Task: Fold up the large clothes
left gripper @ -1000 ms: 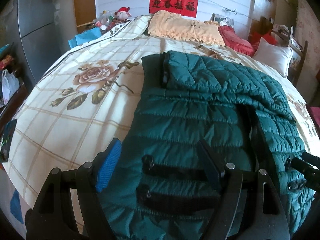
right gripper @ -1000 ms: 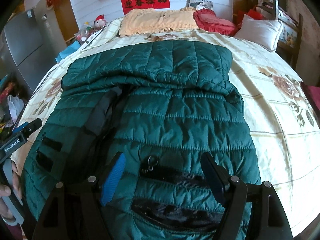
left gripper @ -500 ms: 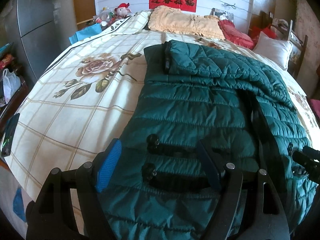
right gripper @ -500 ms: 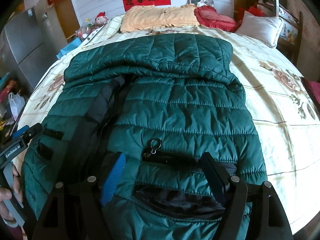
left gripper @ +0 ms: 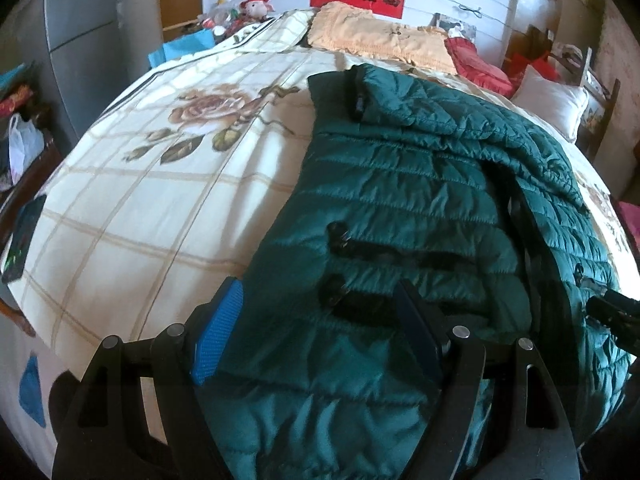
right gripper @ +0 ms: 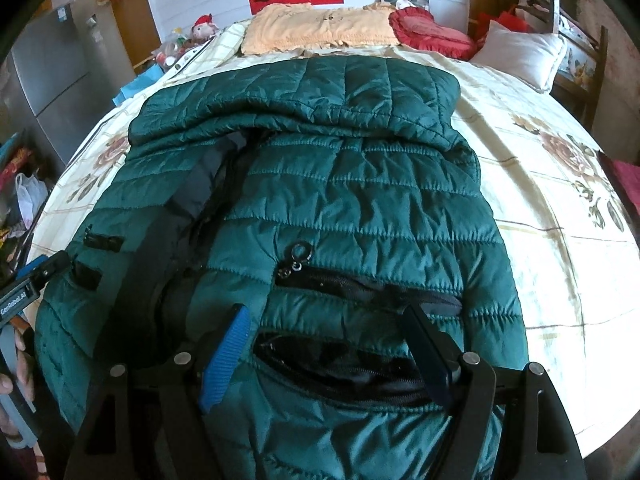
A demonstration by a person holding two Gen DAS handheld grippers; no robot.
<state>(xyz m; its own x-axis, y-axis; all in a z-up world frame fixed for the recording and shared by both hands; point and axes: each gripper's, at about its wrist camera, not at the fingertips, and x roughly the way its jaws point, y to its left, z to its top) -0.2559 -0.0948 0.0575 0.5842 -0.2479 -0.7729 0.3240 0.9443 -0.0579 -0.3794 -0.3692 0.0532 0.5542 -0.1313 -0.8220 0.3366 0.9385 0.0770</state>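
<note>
A dark green quilted jacket point(left gripper: 400, 200) lies spread front-up on the flowered bedsheet point(left gripper: 160, 200), its hood folded over at the far end. My left gripper point(left gripper: 320, 320) hovers open over the jacket's lower left part, its blue pad point(left gripper: 218, 336) at the jacket's side edge, just near of two black pocket strips. My right gripper point(right gripper: 326, 344) stands open over the lower right part of the jacket point(right gripper: 340, 184), straddling an unzipped black pocket point(right gripper: 340, 368). Nothing is pinched in either. Each gripper shows at the other view's edge: the left gripper point(right gripper: 28, 284) in a hand, the right gripper point(left gripper: 616, 312).
A yellow pillow point(left gripper: 372, 40), a red cushion point(right gripper: 432, 32) and a white pillow point(right gripper: 524, 52) lie at the head of the bed. A grey cabinet point(left gripper: 80, 40) stands left, a wooden chair point(right gripper: 580, 52) right. Bare sheet point(right gripper: 560, 240) flanks the jacket.
My left gripper has moved forward and a little lower over the jacket's hem, so the pocket strips sit closer to its fingers. The right gripper has barely shifted. Both stay open.
</note>
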